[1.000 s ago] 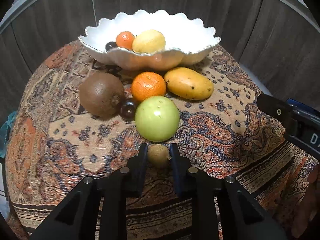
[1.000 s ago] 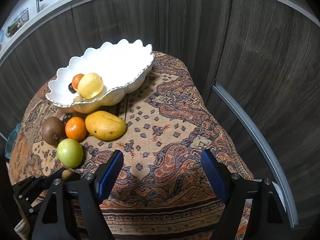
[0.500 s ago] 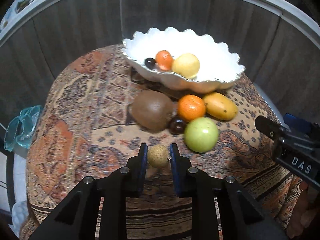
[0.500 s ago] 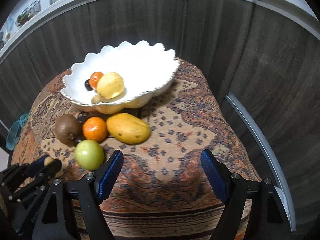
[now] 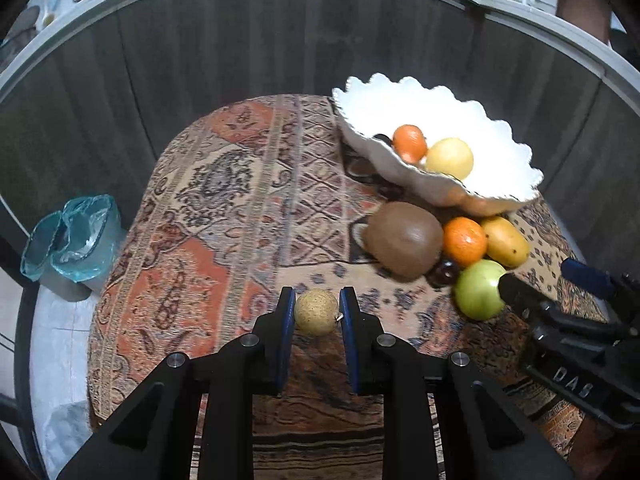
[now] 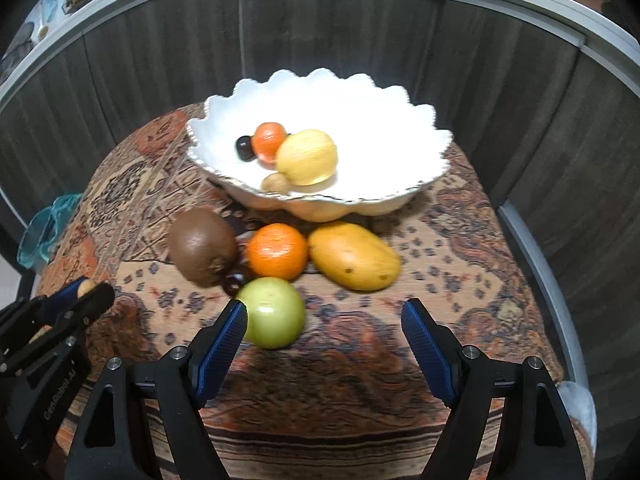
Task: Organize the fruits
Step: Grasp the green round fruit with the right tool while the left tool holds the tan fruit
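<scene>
My left gripper (image 5: 316, 312) is shut on a small tan round fruit (image 5: 316, 312), held above the patterned tablecloth (image 5: 224, 216). The white scalloped bowl (image 6: 384, 128) holds an orange, a yellow lemon (image 6: 307, 157), a dark cherry and a small tan fruit. In front of the bowl lie a kiwi (image 6: 202, 251), an orange (image 6: 277, 250), a mango (image 6: 354, 256), a dark cherry (image 5: 445, 273) and a green apple (image 6: 274, 312). My right gripper (image 6: 324, 322) stands open just before the apple, which lies by its left finger. The left gripper (image 6: 86, 294) shows at the left of the right wrist view.
Dark wood-panelled walls curve round behind the table. A bin lined with a blue-green bag (image 5: 72, 236) stands on the floor to the left. The table's left half (image 5: 188, 264) carries only cloth.
Both grippers have swung leftward, so the bowl and fruits slid right in both views. The tan fruit stays clamped in the left gripper, a little higher. The right gripper now faces the apple.
</scene>
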Available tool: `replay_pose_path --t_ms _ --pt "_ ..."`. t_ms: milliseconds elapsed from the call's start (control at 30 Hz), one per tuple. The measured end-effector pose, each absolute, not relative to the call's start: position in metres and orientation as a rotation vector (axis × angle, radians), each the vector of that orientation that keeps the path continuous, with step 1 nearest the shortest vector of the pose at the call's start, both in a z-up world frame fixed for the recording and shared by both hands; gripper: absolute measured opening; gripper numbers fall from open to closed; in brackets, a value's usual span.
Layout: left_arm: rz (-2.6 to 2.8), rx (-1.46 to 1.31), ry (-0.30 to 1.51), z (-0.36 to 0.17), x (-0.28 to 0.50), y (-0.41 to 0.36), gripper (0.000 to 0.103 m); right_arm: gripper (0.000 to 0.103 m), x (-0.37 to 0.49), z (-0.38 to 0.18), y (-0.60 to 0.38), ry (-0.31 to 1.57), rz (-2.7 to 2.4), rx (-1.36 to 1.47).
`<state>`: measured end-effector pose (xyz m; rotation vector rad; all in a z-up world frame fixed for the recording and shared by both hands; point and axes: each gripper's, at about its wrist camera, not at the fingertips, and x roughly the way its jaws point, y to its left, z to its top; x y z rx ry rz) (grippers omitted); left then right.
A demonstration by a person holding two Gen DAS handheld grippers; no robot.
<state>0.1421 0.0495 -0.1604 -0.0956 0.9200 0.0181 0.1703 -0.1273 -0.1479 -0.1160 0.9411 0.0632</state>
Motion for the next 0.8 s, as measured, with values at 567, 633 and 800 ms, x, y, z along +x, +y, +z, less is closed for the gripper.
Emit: replay_pose_path --t_ms 567,633,800 --pt "0.021 -0.152 0.946 -0.172 0.15 0.071 0.023 0.056 0.191 -0.19 -0.092 1.045 0.097 -0.142" --pt "0.017 -0.15 0.948 -0.172 0.151 0.07 0.023 0.052 0.193 -0.195 -0.094 1.057 0.09 -0.138" --pt "0.01 -0.141 0.951 -0.174 0.152 0.066 0.023 0.05 0.193 -0.195 -0.098 1.049 0.102 -0.134"
